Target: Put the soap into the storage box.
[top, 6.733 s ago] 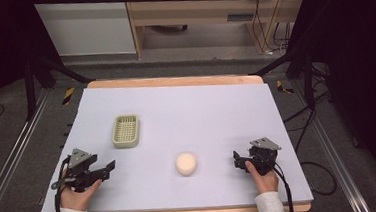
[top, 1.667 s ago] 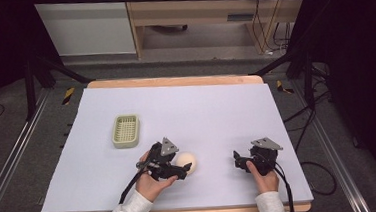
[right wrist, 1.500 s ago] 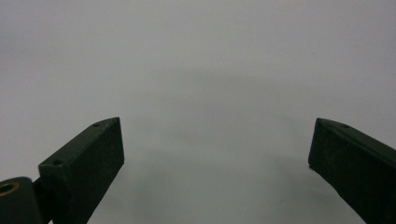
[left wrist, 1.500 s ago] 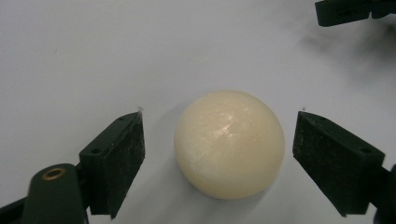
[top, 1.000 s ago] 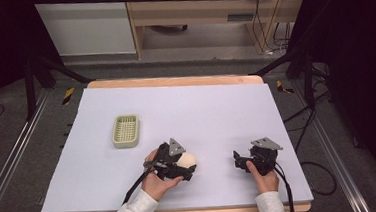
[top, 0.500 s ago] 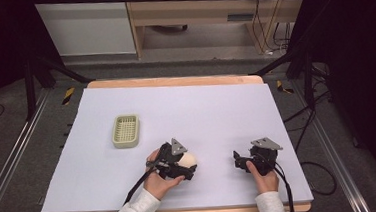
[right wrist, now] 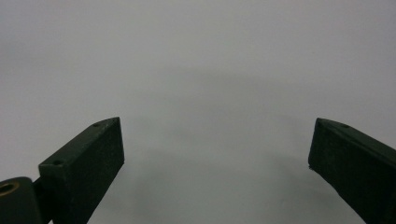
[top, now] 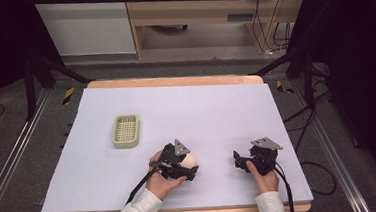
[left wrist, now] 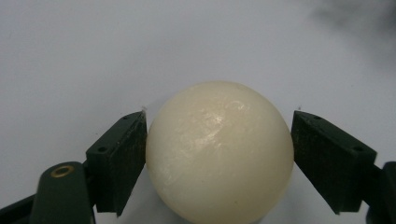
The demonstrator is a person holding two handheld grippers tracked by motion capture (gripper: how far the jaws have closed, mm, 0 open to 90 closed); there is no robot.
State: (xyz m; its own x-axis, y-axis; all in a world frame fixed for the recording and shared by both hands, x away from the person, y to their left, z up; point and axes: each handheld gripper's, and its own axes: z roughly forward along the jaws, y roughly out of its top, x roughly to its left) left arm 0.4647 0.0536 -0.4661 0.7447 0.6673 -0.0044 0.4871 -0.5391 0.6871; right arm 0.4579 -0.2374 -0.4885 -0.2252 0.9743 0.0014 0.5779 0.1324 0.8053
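Cream-coloured and smooth, the ball [left wrist: 219,151] sat on the surface [top: 216,109] near its front edge, between the two jaws of the left tool [top: 184,167]. In the left gripper view both jaw pads met the ball's sides at about its widest part, so the tool was closed on it, though how firmly it pressed could not be told.

A hard round ball gives flat pads little to hold. Judging from that, a pinch slightly off centre could squirt it forward and send it rolling across the bare sheet, and a quick lift or tilt could let it slip out.

The right tool [top: 252,160] rested on the surface well to the side, its jaws spread wide with nothing between them. A pale green basket [top: 125,131] lay farther back and to the left, well apart from the ball.

Counted: one ball, one basket, two tools, one in each hand.
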